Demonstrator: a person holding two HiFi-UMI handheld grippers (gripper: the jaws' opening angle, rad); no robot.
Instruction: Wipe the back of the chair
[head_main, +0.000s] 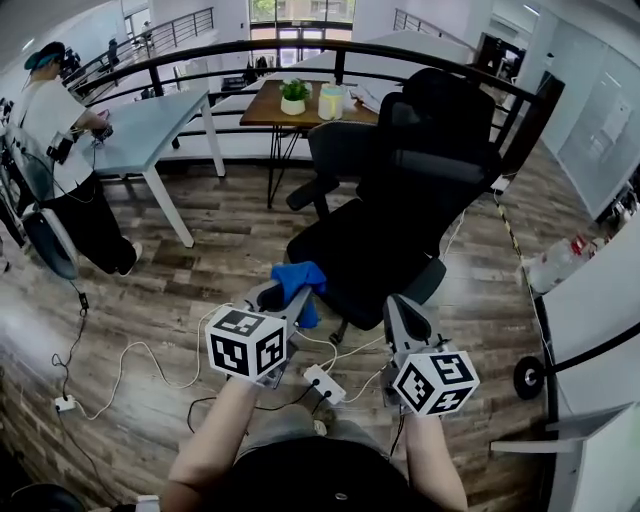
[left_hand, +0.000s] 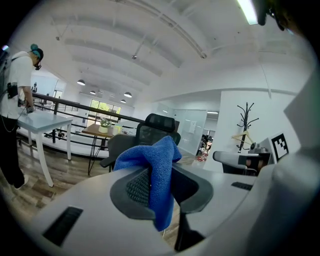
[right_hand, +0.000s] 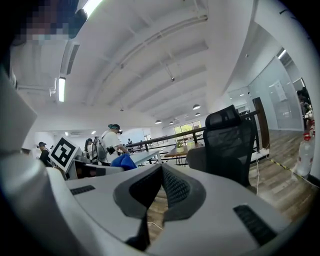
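Chair (head_main: 425, 165): black, mesh back, headrest | left gripper (left_hand: 159, 186): clamped on blue cloth (left_hand: 161, 165) | right gripper (right_hand: 161, 187): jaws together, empty

We see wood-plank floor (head_main: 200, 250) under left gripper (head_main: 287, 292) & right gripper (head_main: 402, 312), w/ white power strip (head_main: 322, 384) on it. Ahead-left: white desk (head_main: 150, 125). Further ahead: wooden table (head_main: 265, 108) w/ plant (head_main: 294, 96), black railing (head_main: 200, 52). Overhead: white ceiling (left_hand: 150, 45), strip lights (right_hand: 61, 89).

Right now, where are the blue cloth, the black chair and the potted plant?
blue cloth (left_hand: 161, 180): left gripper view, hanging fold.
black chair (head_main: 440, 150): head view, backrest.
potted plant (head_main: 294, 90): head view, leaves.
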